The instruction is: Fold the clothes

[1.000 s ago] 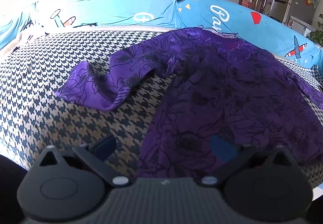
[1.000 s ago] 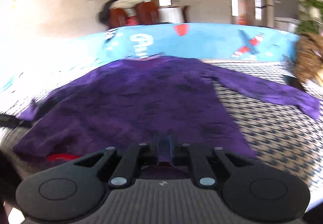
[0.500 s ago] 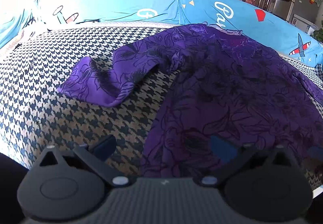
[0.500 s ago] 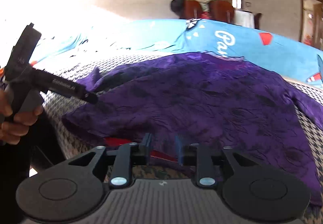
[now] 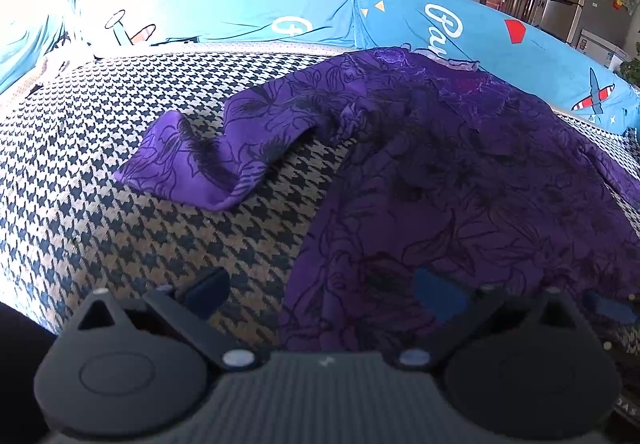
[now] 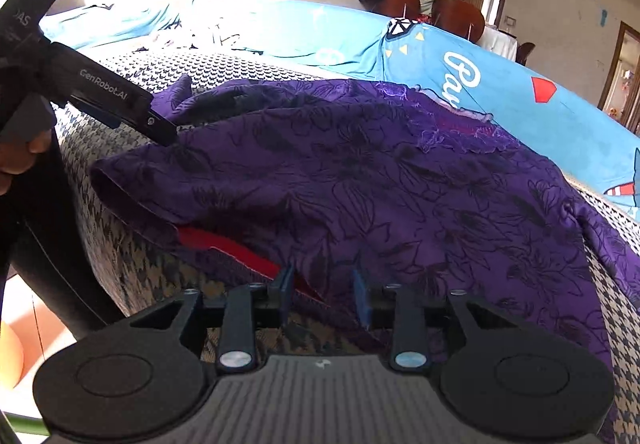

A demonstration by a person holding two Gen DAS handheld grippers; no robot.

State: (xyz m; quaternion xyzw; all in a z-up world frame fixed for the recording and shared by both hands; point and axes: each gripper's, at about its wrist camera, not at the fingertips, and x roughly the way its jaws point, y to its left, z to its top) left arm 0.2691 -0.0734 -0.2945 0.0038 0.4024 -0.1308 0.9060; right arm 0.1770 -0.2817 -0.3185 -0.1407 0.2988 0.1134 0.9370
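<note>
The purple shirt (image 6: 380, 180) lies spread face-up on the houndstooth-covered sofa (image 5: 120, 172), collar toward the blue backrest cover (image 5: 304, 4), one sleeve (image 5: 208, 156) crumpled out to the side. A second ago the right gripper (image 6: 324, 290) was pinched together on the hem; now its jaws stand apart, hem and a red inner edge (image 6: 228, 248) between them, unclamped. Judgement: the hem has been released and folding has not begun. The left gripper (image 5: 320, 284) has kept still, wide apart over the shirt's lower edge, holding nothing.
</note>
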